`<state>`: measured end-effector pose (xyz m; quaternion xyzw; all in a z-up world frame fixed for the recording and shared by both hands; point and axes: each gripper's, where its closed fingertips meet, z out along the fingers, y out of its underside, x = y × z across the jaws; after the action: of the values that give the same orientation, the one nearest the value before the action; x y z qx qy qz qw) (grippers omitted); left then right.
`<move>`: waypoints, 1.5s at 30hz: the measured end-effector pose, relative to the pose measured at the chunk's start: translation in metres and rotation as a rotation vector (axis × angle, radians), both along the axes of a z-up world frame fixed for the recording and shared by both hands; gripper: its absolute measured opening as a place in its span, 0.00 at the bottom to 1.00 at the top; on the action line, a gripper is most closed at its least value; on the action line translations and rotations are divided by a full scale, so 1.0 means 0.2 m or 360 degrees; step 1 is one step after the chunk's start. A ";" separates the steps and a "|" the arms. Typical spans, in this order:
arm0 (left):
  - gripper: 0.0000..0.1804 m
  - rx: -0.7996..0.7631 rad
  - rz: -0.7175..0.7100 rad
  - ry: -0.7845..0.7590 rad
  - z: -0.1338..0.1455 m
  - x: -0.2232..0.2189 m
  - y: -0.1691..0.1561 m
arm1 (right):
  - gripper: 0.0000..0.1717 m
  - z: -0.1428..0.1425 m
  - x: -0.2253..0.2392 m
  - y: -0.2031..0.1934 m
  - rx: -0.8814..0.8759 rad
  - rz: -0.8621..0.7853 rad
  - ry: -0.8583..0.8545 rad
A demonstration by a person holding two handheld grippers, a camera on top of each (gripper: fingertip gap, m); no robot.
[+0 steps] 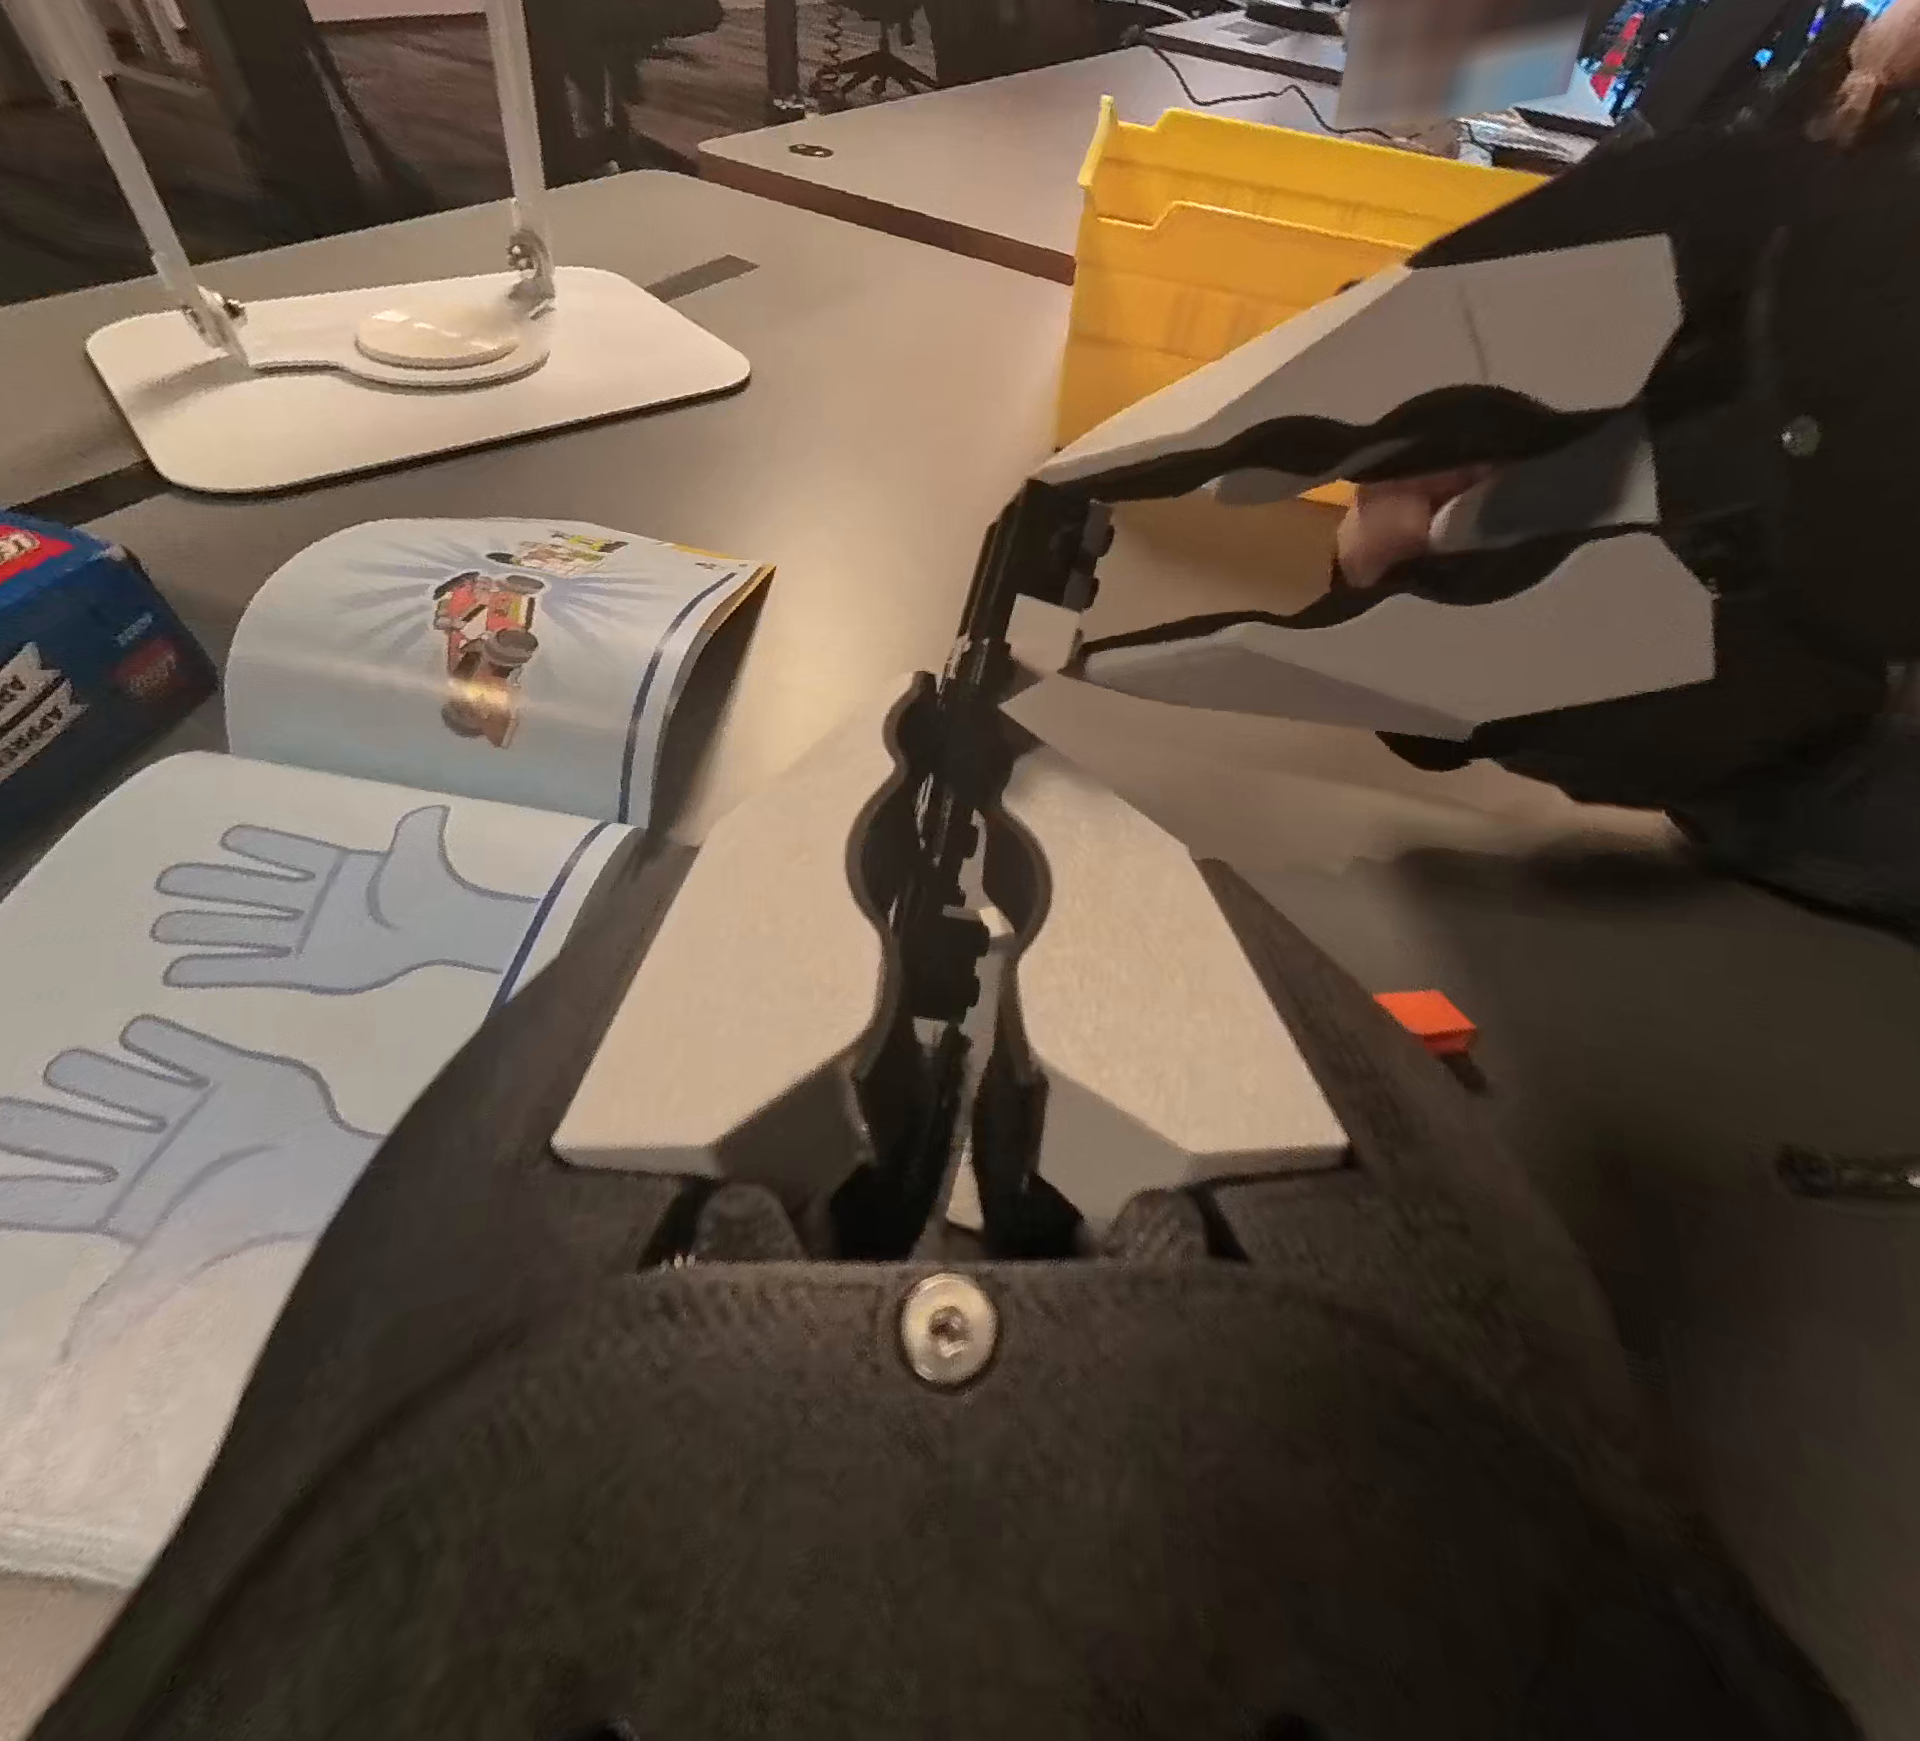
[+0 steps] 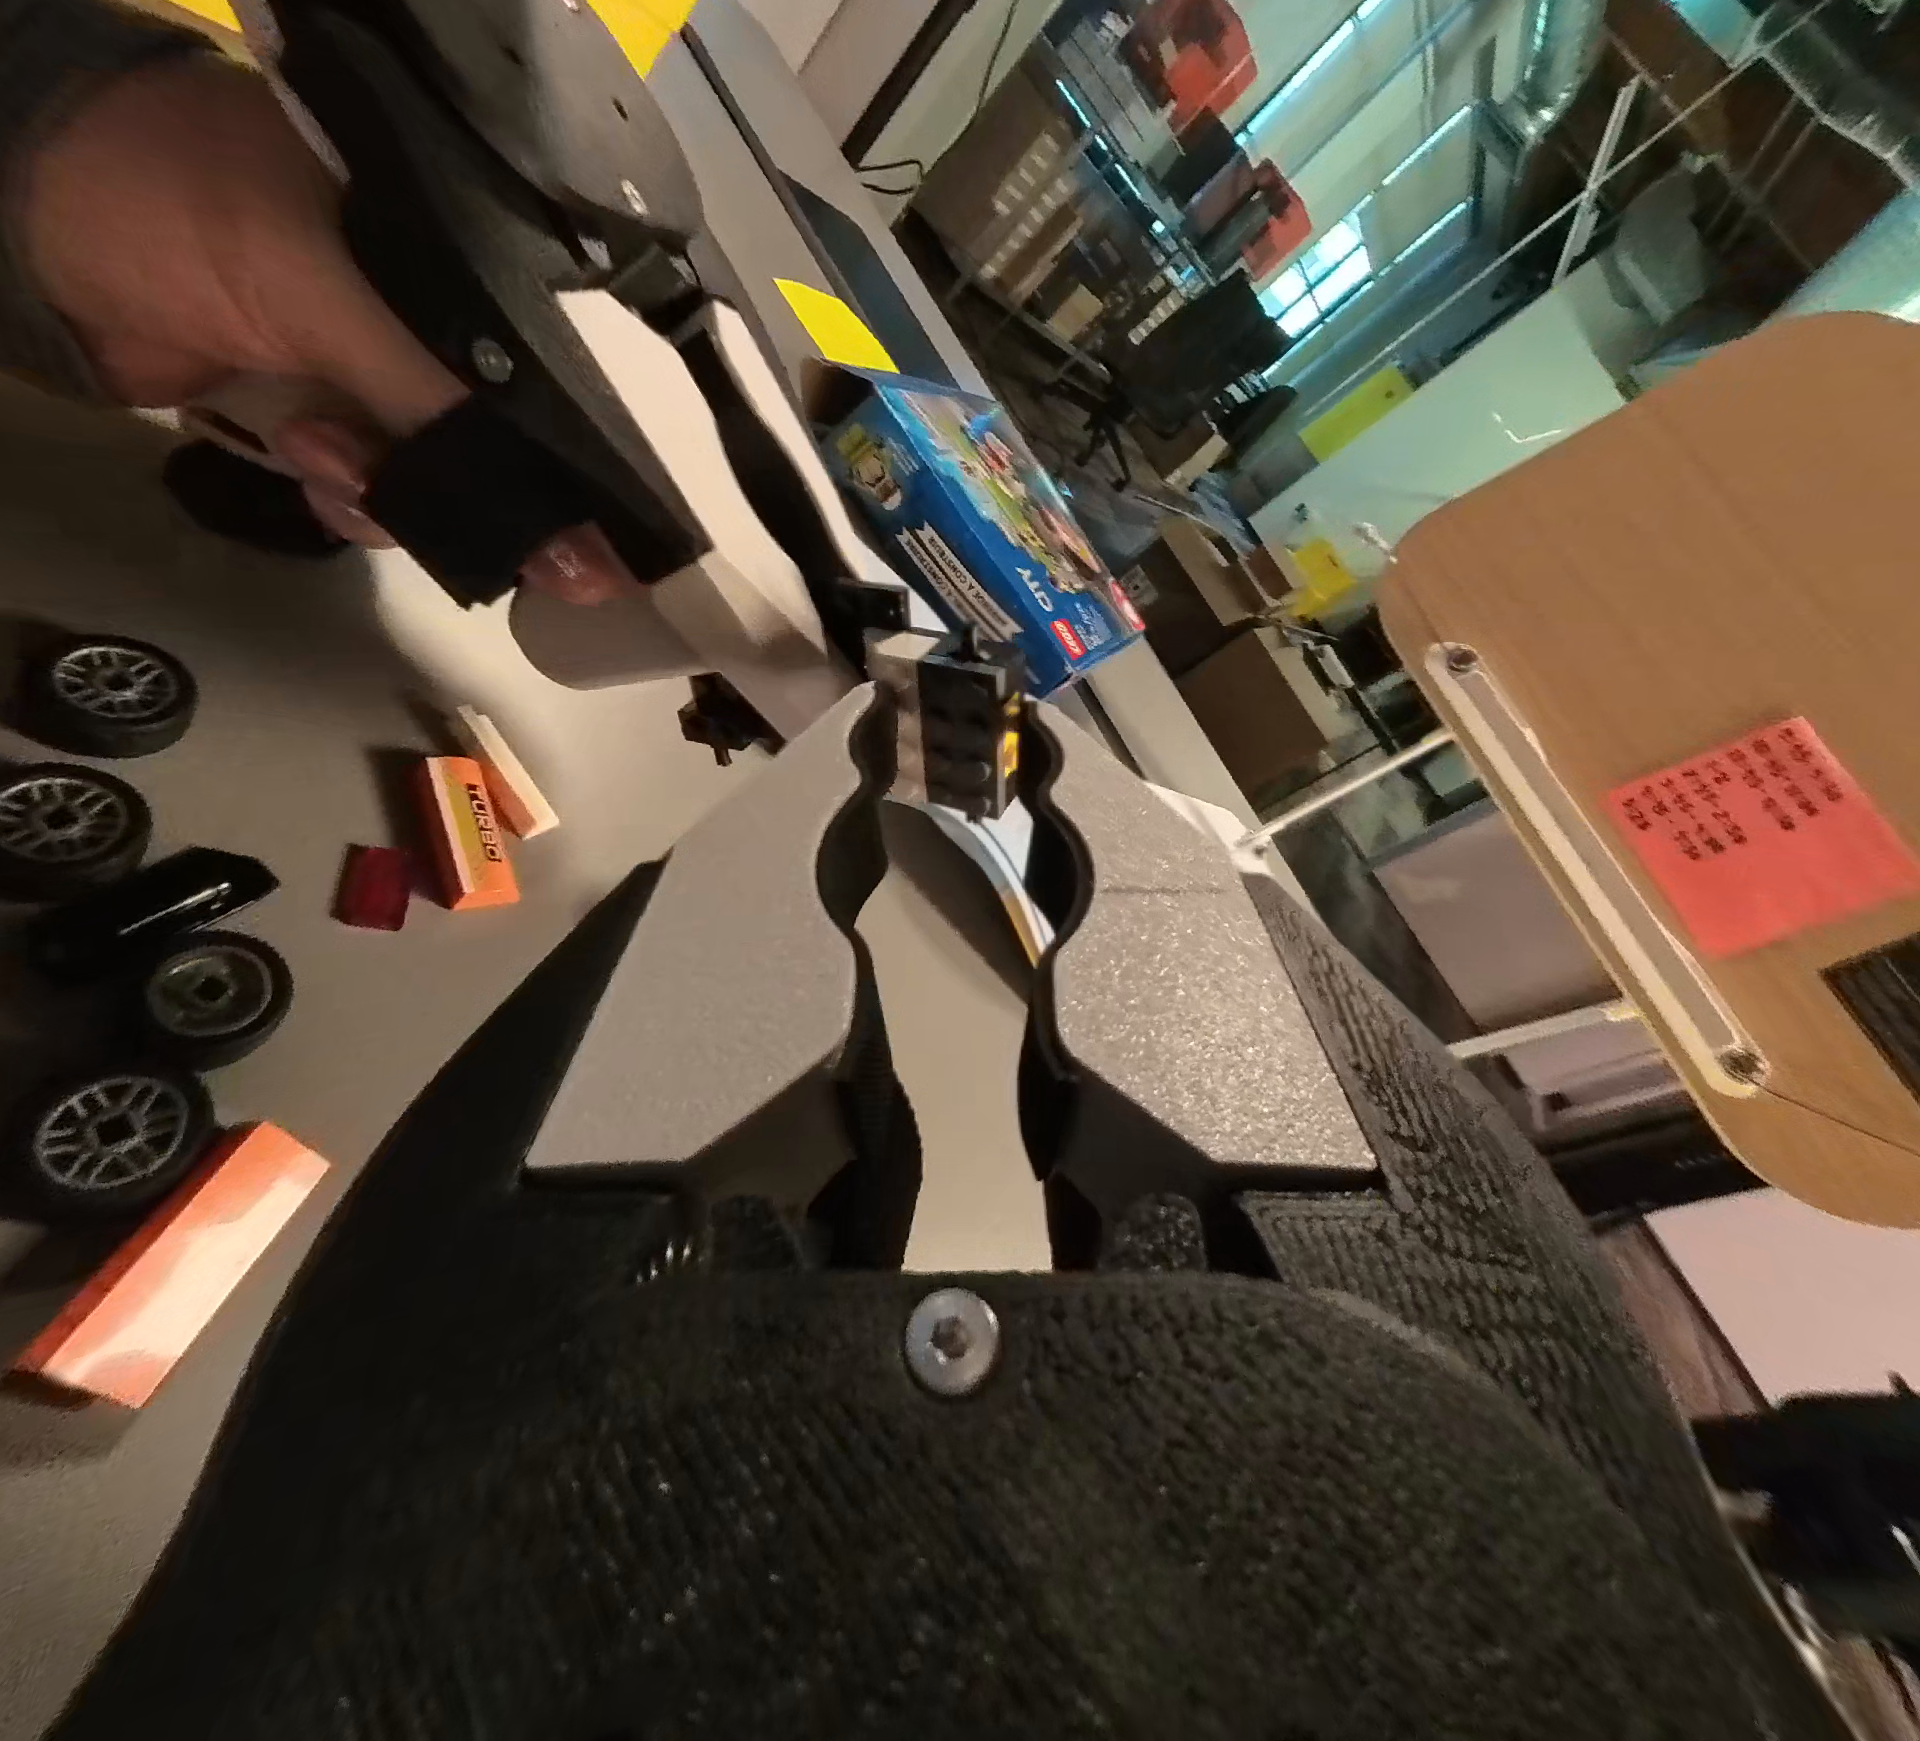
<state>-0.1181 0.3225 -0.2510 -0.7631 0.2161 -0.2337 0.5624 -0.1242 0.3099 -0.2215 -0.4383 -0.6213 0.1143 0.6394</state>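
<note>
While both grippers [image 1: 961,704] [image 2: 951,735] clamp one black brick assembly [image 2: 961,746], toy wheels [image 2: 109,694] dot the grey table [image 1: 831,444]

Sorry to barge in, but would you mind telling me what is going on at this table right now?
A person holds a two-finger gripper in each hand above a grey table. The left gripper is shut on a thin black brick assembly, and the right gripper grips a small black studded brick piece at that assembly's end. Loose toy wheels and orange bricks lie on the table, with an open instruction booklet, a blue toy box and a yellow bin nearby.
</note>
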 end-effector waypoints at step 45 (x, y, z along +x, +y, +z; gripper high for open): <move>0.02 -0.0086 0.0091 0.0078 -0.05 0.03 0.02 | 0.14 -0.02 0.02 0.03 0.0065 0.0086 0.0081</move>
<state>-0.1120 0.3263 -0.2618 -0.7894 0.2014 -0.2044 0.5427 -0.1208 0.3154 -0.2263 -0.4052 -0.6186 0.1300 0.6604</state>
